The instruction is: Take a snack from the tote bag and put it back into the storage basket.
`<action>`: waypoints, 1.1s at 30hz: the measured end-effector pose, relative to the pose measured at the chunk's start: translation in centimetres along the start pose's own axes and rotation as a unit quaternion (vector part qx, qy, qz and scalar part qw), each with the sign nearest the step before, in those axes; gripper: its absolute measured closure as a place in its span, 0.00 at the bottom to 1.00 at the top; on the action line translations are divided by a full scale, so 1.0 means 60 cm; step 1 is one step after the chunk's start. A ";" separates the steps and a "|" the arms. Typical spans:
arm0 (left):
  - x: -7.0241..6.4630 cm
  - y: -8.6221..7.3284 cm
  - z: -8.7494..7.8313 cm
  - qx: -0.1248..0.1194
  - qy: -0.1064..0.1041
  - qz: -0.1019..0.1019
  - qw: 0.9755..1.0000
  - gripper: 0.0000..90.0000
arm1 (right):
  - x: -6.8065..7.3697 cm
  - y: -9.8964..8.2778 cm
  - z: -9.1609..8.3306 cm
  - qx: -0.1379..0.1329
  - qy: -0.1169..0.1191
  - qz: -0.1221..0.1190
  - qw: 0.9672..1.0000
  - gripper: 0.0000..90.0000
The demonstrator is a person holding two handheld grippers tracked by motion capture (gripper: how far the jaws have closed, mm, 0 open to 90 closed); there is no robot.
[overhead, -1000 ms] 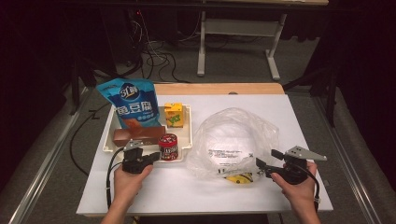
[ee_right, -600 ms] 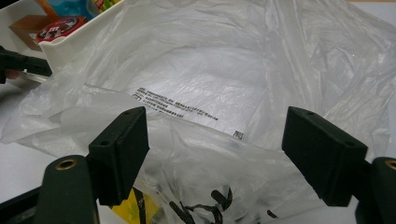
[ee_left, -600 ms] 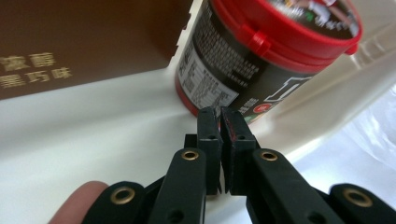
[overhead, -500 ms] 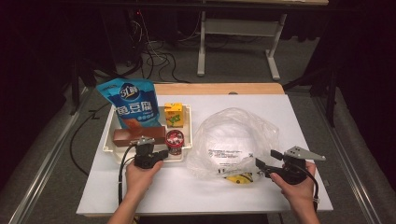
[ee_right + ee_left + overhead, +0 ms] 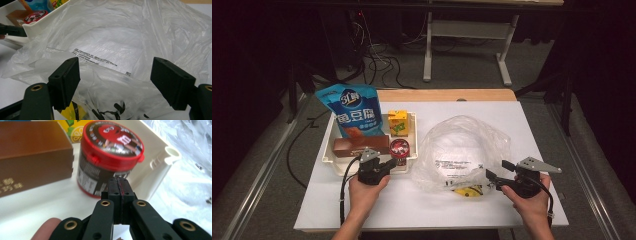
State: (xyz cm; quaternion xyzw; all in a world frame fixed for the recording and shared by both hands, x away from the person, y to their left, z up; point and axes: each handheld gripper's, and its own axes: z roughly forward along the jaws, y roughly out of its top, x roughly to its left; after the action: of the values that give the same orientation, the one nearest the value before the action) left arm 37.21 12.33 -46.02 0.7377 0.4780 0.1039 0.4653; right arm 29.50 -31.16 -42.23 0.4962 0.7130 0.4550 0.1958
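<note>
Just ahead of the left gripper (image 5: 119, 185), whose jaws are pressed together on nothing, stands a round M&M's tub (image 5: 108, 157) with a red lid, inside the white tray (image 5: 160, 162). The right gripper (image 5: 115, 82) gapes wide before the crinkled clear plastic bag (image 5: 112, 47).

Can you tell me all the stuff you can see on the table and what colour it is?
table: 1, white top, centre.
tray: 1, cream, table's left part.
snack bag: 1, blue, standing at the tray's back left.
juice carton: 1, yellow, back right of the tray.
box: 1, brown, front of the tray.
candy tub: 1, red lid, right of the box.
plastic bag: 1, clear, right of the tray.
yellow thing: 1, under the bag's front edge.
left gripper: 1, black, shut, before the tub.
right gripper: 1, black, open, facing the bag.
</note>
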 end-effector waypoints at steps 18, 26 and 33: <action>0.012 0.039 0.057 0.012 0.031 -0.064 0.997 1.00 | 0.005 -0.002 0.006 0.004 0.001 -0.005 1.000 0.27; -0.001 0.040 0.072 0.020 0.017 -0.050 0.998 1.00 | 0.007 -0.002 0.007 0.005 -0.002 -0.008 1.000 0.27; -0.005 0.041 0.066 -0.005 0.013 -0.019 1.000 1.00 | 0.005 -0.003 0.007 0.006 -0.003 -0.008 1.000 0.27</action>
State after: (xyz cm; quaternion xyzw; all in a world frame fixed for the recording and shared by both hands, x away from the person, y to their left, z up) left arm 40.93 9.52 -46.13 0.7245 0.4976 0.1068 0.4649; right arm 29.57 -30.73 -42.54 0.4929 0.7194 0.4473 0.1985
